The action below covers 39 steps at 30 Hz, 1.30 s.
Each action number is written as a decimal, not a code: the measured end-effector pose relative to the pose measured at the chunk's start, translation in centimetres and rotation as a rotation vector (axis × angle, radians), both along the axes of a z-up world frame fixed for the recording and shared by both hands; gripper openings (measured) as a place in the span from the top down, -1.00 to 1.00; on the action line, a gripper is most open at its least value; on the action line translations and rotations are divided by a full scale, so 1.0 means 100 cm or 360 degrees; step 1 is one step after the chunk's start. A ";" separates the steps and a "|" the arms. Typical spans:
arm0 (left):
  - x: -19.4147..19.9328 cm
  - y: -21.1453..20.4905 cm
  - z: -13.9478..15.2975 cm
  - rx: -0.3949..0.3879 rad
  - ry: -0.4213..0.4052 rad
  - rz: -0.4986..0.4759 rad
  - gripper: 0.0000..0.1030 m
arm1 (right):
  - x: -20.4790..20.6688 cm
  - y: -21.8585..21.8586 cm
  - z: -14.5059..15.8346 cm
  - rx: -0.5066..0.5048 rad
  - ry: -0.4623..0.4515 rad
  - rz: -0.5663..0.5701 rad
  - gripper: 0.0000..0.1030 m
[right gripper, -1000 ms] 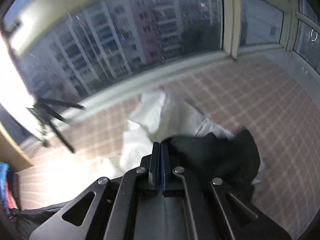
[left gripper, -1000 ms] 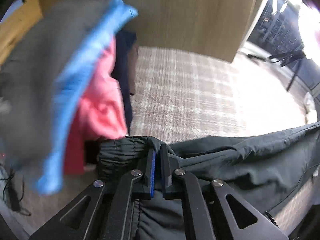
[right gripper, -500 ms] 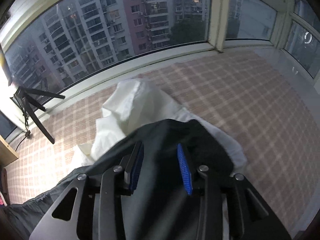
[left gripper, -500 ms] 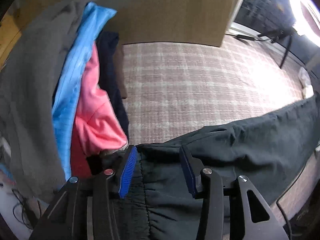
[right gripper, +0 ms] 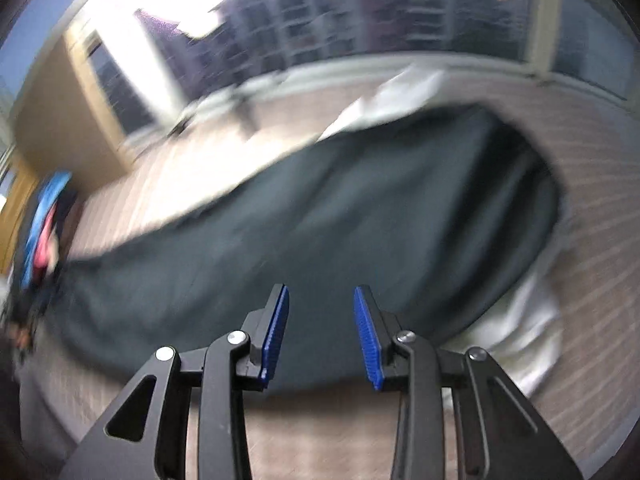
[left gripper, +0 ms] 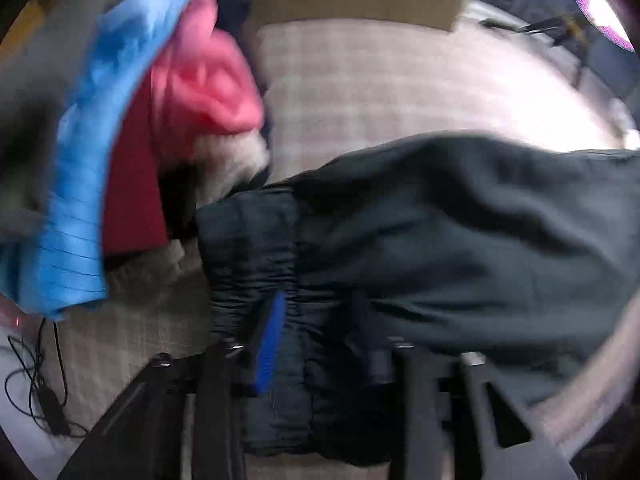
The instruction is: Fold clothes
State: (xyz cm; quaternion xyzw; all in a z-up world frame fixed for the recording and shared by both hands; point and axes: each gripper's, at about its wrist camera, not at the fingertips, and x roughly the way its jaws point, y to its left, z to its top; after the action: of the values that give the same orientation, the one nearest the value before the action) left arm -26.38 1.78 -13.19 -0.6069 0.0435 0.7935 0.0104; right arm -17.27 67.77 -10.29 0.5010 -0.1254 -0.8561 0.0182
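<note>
At far left we see piled clothes (left gripper: 132,120). The dark trousers (right gripper: 320,216) lie flat on the checked floor (right gripper: 592,280), long axis left-right. Our left hand-held gripper (left gripper: 320,336) straddles the waistband, apparently open despite blur; our right hand-held gripper (right gripper: 320,336) hovers open, empty. A second earlier, both were clamped.

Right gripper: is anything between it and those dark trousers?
Nothing visible. The right gripper is open, and the dark trousers lie spread on the checked floor just beyond its tips, with no other item in between. A white cloth shows from behind the trousers, off to the right, clear of the path.
</note>
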 end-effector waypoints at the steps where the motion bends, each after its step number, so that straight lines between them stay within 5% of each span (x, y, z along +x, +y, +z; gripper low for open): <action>1: 0.004 0.006 0.010 -0.0023 0.0037 -0.0029 0.51 | 0.009 -0.015 -0.006 -0.0042 -0.0025 0.0086 0.35; 5: 0.027 0.038 0.051 -0.0114 0.0179 -0.0190 0.38 | 0.040 -0.063 -0.036 -0.0047 -0.0107 0.0379 0.35; 11: 0.069 0.118 0.071 0.0098 0.0186 -0.0521 0.32 | 0.035 -0.089 -0.077 -0.0102 -0.0209 0.0510 0.35; 15: 0.091 0.190 0.056 0.0212 0.0130 -0.0821 0.25 | 0.016 -0.081 -0.074 -0.0264 -0.0103 0.0446 0.36; 18: 0.100 0.249 0.046 0.0252 0.0102 -0.1035 0.25 | -0.006 -0.074 -0.065 -0.0417 -0.0025 0.0403 0.72; 24: 0.092 0.342 0.025 0.0184 0.0130 -0.1374 0.15 | -0.035 -0.085 -0.056 -0.0362 0.0005 0.0456 0.73; 30: 0.066 0.360 0.012 0.0216 -0.0011 -0.1431 0.48 | -0.043 -0.077 -0.061 -0.0339 -0.0038 0.0448 0.73; 33: 0.081 0.355 0.025 0.0221 -0.0010 -0.1549 0.07 | -0.018 -0.071 -0.063 -0.0369 -0.0124 0.0462 0.55; 36: 0.101 0.359 0.025 0.0193 -0.0009 -0.1709 -0.14 | 0.008 -0.069 -0.071 -0.0332 -0.0215 0.0449 0.51; 39: 0.110 0.375 0.006 -0.0037 0.0099 -0.1816 -0.16 | 0.025 -0.071 -0.084 -0.0263 -0.0276 0.0394 0.51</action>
State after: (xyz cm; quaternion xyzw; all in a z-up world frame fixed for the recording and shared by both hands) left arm -15.40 39.23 -12.59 -0.4636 0.3733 0.6793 0.4293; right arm -14.82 60.71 -18.68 0.5814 -0.1338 -0.7877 0.1536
